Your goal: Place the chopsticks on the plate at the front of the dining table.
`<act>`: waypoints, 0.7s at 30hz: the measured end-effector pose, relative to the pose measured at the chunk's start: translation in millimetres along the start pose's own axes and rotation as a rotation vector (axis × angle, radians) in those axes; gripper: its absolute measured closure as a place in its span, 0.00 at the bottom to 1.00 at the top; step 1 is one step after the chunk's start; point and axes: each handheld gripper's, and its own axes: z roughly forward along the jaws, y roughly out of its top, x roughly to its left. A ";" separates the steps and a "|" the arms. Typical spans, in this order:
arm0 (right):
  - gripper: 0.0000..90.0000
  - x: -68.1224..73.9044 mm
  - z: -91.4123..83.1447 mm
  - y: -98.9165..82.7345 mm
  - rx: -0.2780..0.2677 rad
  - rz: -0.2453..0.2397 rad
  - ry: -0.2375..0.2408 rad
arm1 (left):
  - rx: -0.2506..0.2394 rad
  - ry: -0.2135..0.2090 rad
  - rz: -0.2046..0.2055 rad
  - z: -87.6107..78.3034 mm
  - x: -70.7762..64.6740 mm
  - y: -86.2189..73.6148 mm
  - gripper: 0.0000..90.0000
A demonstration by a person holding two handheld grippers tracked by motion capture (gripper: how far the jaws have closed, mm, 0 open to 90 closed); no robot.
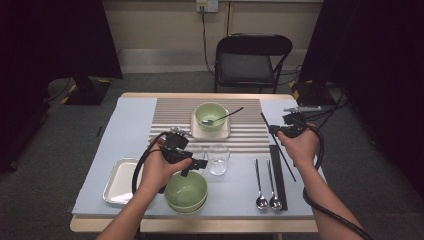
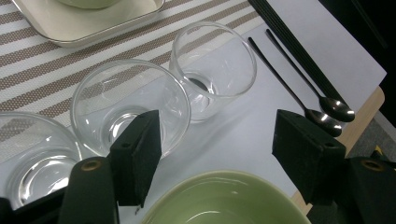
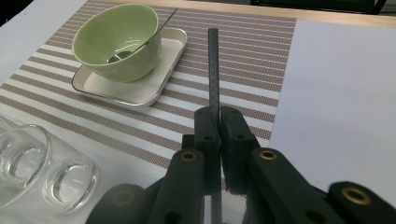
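My right gripper (image 3: pixel 219 122) is shut on a thin black chopstick (image 3: pixel 214 70), which sticks out past the jaws over the striped placemat (image 3: pixel 243 60). From above, that gripper (image 1: pixel 276 131) is at the table's right and the chopstick (image 1: pixel 286 162) slants toward the front. My left gripper (image 2: pixel 217 135) stands open, with bare table between its pads and a green bowl (image 2: pixel 224 203) just below. Clear glasses (image 2: pixel 130 105) (image 2: pixel 212 67) stand right ahead of it. From above, the left gripper (image 1: pixel 196 164) hovers over the near green bowl (image 1: pixel 186 192), beside a glass (image 1: pixel 218 159).
A second green bowl (image 1: pixel 210 115) with a spoon in it sits on a white square plate (image 1: pixel 199 133) on the placemat. Two spoons (image 1: pixel 261 185) and a black chopstick (image 1: pixel 278 175) lie at the front right. A metal tray (image 1: pixel 120 181) lies front left. A folding chair (image 1: pixel 252 57) stands beyond the table.
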 end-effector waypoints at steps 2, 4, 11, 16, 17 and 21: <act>0.96 1.5 0.5 0.6 0.001 0.002 0.003 | -0.003 -0.001 -0.006 1.8 -1.2 0.7 0.36; 0.96 2.6 0.9 1.5 0.000 0.003 0.007 | -0.002 -0.005 -0.004 4.0 -3.1 2.3 0.36; 0.96 8.6 0.9 5.9 -0.008 -0.008 0.016 | -0.002 -0.013 -0.002 9.0 -6.8 5.7 0.36; 0.96 14.0 1.6 9.3 -0.014 -0.015 0.027 | 0.006 -0.015 0.002 15.1 -9.9 8.3 0.36; 0.96 14.0 1.6 9.3 -0.014 -0.015 0.027 | 0.006 -0.015 0.002 15.1 -9.9 8.3 0.36; 0.96 19.0 3.0 11.3 -0.013 -0.019 0.037 | 0.004 -0.022 0.000 19.5 -12.6 10.3 0.36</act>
